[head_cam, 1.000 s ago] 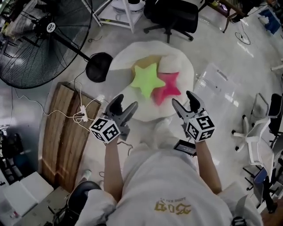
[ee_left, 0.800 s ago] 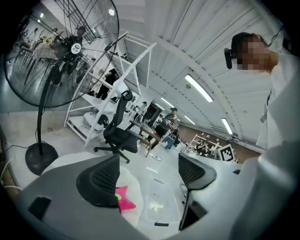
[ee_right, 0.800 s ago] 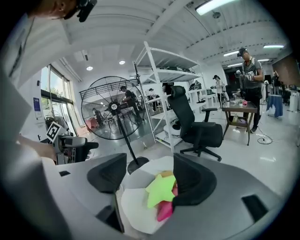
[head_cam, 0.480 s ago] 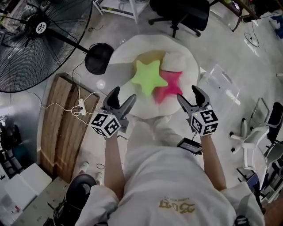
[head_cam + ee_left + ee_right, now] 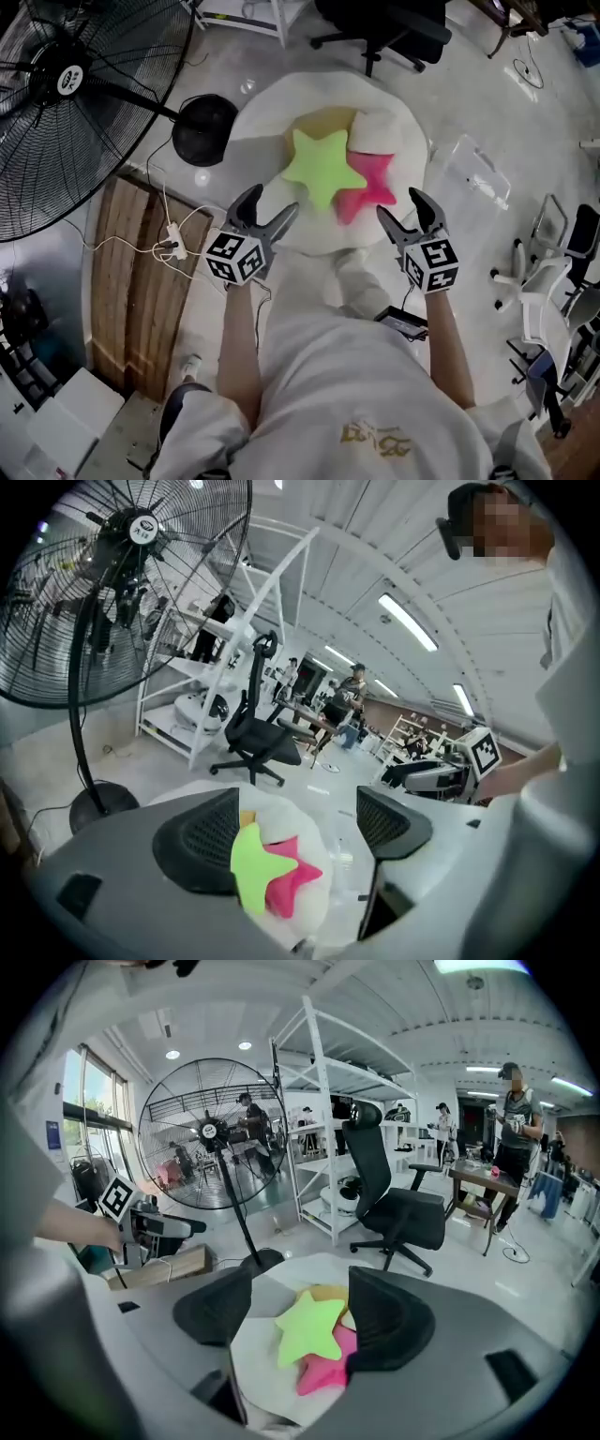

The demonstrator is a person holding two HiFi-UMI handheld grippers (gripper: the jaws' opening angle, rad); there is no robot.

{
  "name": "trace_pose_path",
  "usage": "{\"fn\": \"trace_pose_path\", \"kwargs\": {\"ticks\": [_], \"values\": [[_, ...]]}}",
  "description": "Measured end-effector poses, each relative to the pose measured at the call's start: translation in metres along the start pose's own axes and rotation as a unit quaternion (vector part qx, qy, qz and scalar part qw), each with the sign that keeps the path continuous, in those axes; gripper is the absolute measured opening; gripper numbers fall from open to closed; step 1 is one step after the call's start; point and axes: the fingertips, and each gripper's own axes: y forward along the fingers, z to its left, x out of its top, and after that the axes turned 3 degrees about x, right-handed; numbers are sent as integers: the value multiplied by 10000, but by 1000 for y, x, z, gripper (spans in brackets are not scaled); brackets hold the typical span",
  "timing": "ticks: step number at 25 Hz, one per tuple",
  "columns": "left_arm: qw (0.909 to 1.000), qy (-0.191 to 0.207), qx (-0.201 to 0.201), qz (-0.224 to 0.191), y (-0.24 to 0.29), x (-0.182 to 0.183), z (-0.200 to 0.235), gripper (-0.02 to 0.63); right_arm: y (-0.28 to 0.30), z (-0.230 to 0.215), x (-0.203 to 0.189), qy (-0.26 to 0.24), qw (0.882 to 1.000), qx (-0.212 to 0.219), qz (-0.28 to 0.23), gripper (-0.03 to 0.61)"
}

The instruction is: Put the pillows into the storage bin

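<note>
Standing well left of the round white cushion [image 5: 265,141], a big floor fan [image 5: 56,84] has its black foot [image 5: 204,131] just beside the cushion's left edge. A wooden board [image 5: 141,281] lies on the floor off the cushion's near-left side. The left gripper [image 5: 272,203] hovers over the cushion's near-left rim with its jaws spread fairly wide and nothing between the pads. On the cushion's middle lies the green star pillow [image 5: 323,169], overlapping the pink star pillow [image 5: 375,183] on its right. A yellow pillow [image 5: 323,122] and a white pillow [image 5: 380,131] sit behind them, towards the cushion's far side. The right gripper [image 5: 403,206] hangs over the cushion's near-right rim, jaws wide apart and empty. The clear storage bin [image 5: 473,171] rests on the floor just beside the cushion's right edge, with no pillow in it
</note>
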Motion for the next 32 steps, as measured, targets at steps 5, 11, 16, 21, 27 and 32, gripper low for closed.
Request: {"fn": "trace_pose_path", "kwargs": {"ticks": [5,11,16,21,27,32], "values": [[9993,97,-165,309,14,-5,58,390,54,17,0,-132,9996,-21,265,321],[9968,195,-301,715,41,-23,91,394,93,22,-19,-419,9963,69,754,325],[9940,187,-388,1004,67,-50,117,394,132,15,-47,-647,9911,192,1147,330],[9908,225,-389,1276,106,-85,145,397,171,-4,-73,-665,9885,255,1333,333],[9864,118,-303,1613,145,-132,190,396,215,-22,-120,-694,9821,401,1706,342],[9827,170,-239,1828,174,-168,225,397,245,-34,-161,-810,9756,482,1982,348]]}}
